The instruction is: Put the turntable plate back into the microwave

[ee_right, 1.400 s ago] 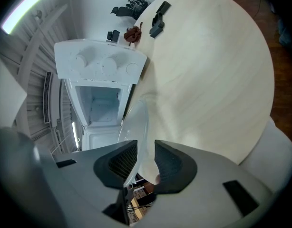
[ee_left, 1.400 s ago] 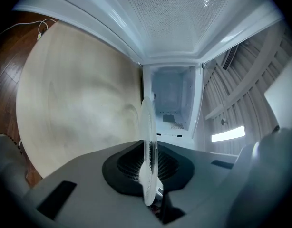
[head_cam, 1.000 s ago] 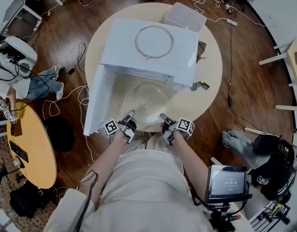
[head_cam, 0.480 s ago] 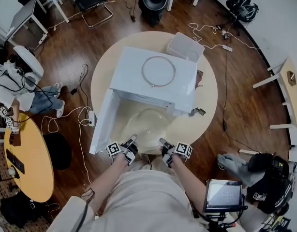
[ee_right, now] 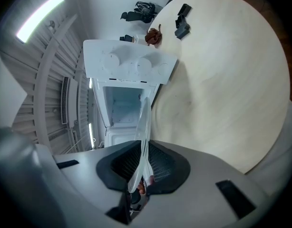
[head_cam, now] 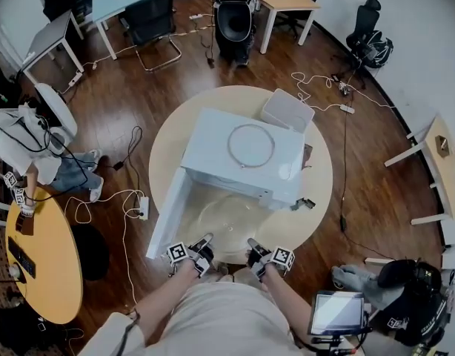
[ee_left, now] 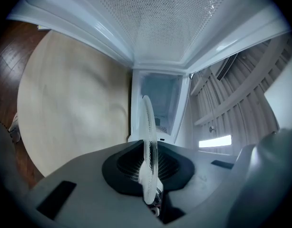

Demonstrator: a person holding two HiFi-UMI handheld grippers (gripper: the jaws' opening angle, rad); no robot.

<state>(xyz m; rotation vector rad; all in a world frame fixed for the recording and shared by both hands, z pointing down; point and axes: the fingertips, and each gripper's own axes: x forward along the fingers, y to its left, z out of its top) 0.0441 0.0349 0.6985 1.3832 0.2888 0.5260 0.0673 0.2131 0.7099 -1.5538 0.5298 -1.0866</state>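
The clear glass turntable plate lies level in front of the white microwave, whose door hangs open to the left. My left gripper is shut on the plate's near left rim, and the rim runs edge-on between its pads. My right gripper holds the near right rim. Its jaws have just been closing, with the plate between them. The open cavity lies straight ahead of both grippers.
A roller ring lies on top of the microwave, with a white box behind it. A small black item sits on the round table at the right. A yellow table and cables are on the floor at the left.
Both grippers stay on the plate's near rim. The head view has pulled back, so the table and microwave look smaller and more of the room shows.
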